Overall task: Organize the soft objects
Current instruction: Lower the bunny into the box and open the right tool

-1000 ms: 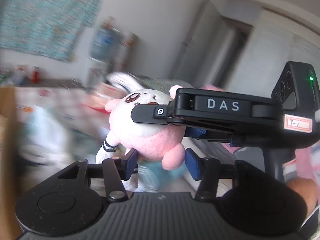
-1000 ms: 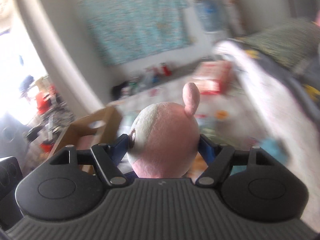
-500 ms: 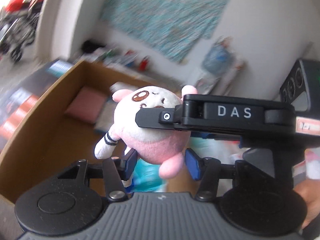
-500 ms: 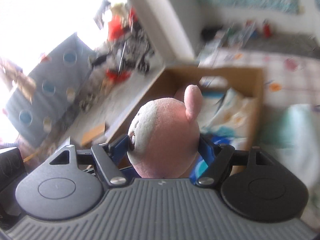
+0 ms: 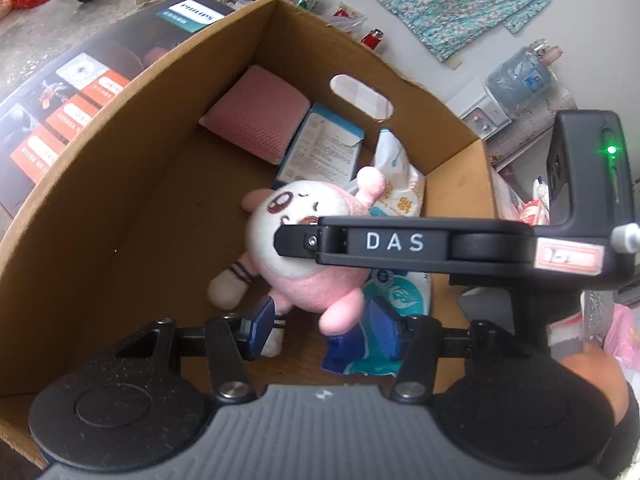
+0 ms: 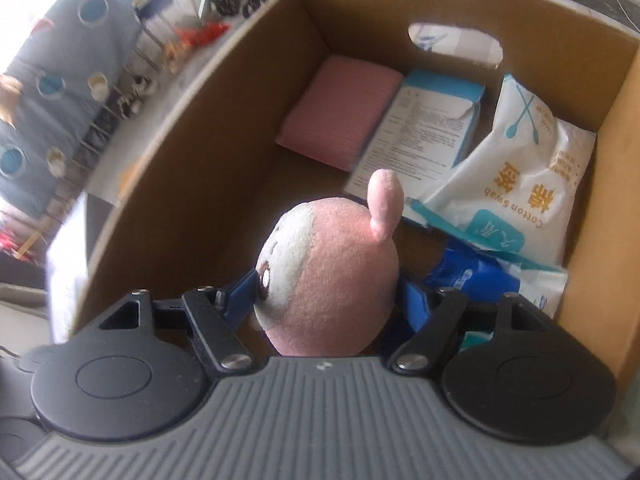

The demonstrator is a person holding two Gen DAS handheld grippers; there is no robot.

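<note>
Inside cardboard box [image 6: 192,128], right tongs [image 6: 328,300] gripping pink plush toy [image 6: 332,264], cluttered room

One plush toy [image 6: 332,276], one cardboard box [image 6: 168,152].

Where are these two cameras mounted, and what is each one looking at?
Left wrist view: on the left gripper, looking down into the cardboard box; its blue fingers flank the plush toy's legs, and the right gripper and a hand show.
Right wrist view: on the right gripper, looking down into the box; its fingers clamp the toy's head.
Shared: toy, box, pink pad, cotton swab bag.
</note>
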